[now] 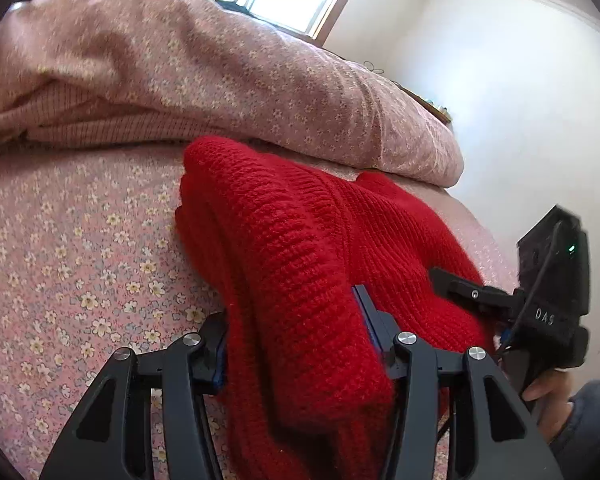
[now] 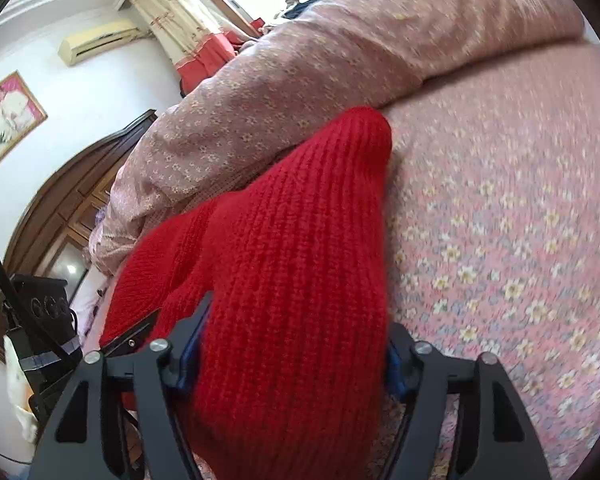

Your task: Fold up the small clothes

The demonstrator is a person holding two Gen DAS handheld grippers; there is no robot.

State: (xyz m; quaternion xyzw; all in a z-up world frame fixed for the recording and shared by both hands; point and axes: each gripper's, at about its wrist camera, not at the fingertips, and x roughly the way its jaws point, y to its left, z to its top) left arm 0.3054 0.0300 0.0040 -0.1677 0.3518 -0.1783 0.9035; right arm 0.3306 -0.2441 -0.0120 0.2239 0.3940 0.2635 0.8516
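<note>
red knit garment (image 1: 300,248) | bunched, thick folds | on floral bedsheet (image 1: 80,248)

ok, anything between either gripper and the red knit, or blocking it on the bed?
Nothing visible. The red knit garment already sits bunched between the fingers of the left gripper and the right gripper. The floral sheet beside it lies bare; the rolled quilt sits behind, touching its far edge.

Red knit garment (image 1: 300,264) bulk hides left gripper (image 1: 296,332) pads; lower edge cuts garment; bedsheet (image 2: 500,220) blurred.
</note>
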